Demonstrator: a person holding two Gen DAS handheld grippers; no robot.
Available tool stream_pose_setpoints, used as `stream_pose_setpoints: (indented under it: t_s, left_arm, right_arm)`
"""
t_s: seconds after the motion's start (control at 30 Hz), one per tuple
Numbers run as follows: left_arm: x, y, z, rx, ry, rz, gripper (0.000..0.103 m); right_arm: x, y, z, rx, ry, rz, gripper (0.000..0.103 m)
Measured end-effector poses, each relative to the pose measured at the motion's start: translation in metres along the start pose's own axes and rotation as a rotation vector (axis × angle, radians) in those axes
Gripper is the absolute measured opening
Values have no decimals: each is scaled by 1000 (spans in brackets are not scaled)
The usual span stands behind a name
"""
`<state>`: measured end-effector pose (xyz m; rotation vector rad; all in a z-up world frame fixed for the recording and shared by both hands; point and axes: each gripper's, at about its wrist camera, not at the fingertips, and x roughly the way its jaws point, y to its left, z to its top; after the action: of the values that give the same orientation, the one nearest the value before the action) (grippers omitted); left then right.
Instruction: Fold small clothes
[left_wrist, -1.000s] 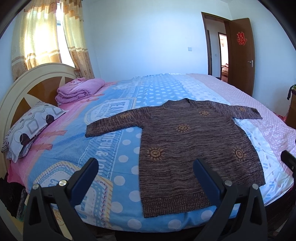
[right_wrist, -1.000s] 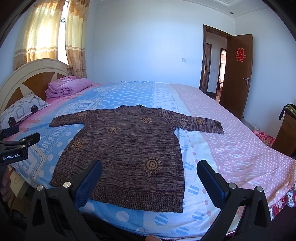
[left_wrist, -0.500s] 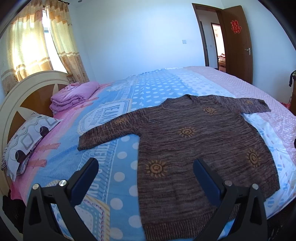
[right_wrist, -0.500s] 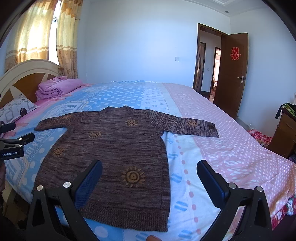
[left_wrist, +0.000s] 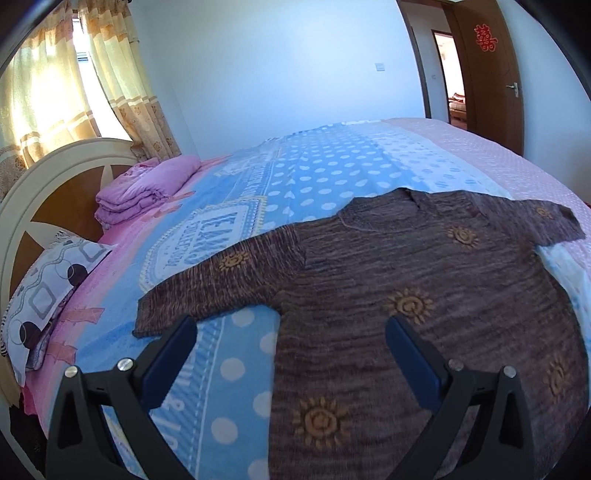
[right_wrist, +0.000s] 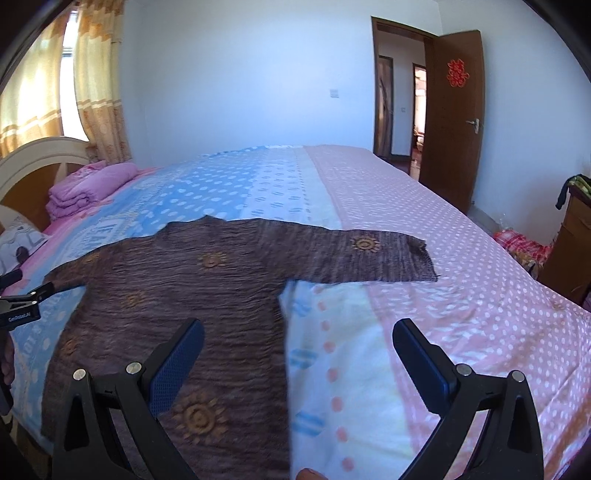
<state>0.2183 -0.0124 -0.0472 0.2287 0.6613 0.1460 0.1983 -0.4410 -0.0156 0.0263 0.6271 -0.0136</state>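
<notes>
A brown knitted sweater (left_wrist: 424, 295) with orange sun motifs lies flat on the bed, sleeves spread out to both sides; it also shows in the right wrist view (right_wrist: 207, 295). My left gripper (left_wrist: 291, 354) is open and empty, hovering over the sweater's left side, just below its left sleeve (left_wrist: 221, 284). My right gripper (right_wrist: 297, 354) is open and empty above the sweater's right edge, below its right sleeve (right_wrist: 365, 254). The left gripper's tip (right_wrist: 22, 306) shows at the left edge of the right wrist view.
The bed (left_wrist: 314, 177) has a blue, white and pink dotted cover. Folded pink bedding (left_wrist: 144, 192) and a patterned pillow (left_wrist: 48, 291) lie by the headboard (left_wrist: 44, 192). A wooden cabinet (right_wrist: 569, 243) stands at the right, an open door (right_wrist: 454, 110) beyond.
Both grippers have moved forward and lower over the bed, closer to the sweater, the left toward the left sleeve side, the right toward the right sleeve side. Both stay open.
</notes>
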Motion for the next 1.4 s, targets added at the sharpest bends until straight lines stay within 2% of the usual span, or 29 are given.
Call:
stream_pose_setpoints:
  t_s: [0.23,0.37,0.63,0.7,0.87,1.03,1.1,1.13,1.2,1.27,1.4]
  left_arm:
    - [61,-15,19,-8,50,43,103]
    - [86,-23,27,-1,50,84,103]
    - [130,-25,34,-7,65,182,103]
    - [139,-22,33,-20,89,181,103]
    - [153,-18,30,-40,132,174,103]
    - [159,-19,31,-52,151,162,103]
    - [162,-20,32,-49,163,160,103]
    - [164,-20,32,-48,167,157,103]
    - [168,-22,32,-42,186,143,103]
    - [171,-22,31,-39,199,135,103]
    - [172,-19,31,-54,203,110,103]
  right_arm:
    - [63,-55,27,72,64,-92,102]
    - [96,-87,38,105,96,-146,102]
    - [154,-157,50,245,161,-163,98]
    - [166,-168,54,252,170,-173,88]
    - [188,-188,63,280,182,-173,80]
    - [210,-190,67,269,225,-159,64]
    - [220,-193,65,291,249,-142,48]
    - [222,-194,64,297,253,-143,44]
    - [222,-193,65,292,243,-122,20]
    - [221,-190,68,292,243,-102,7]
    - [210,-171,83,249,222,-88,5]
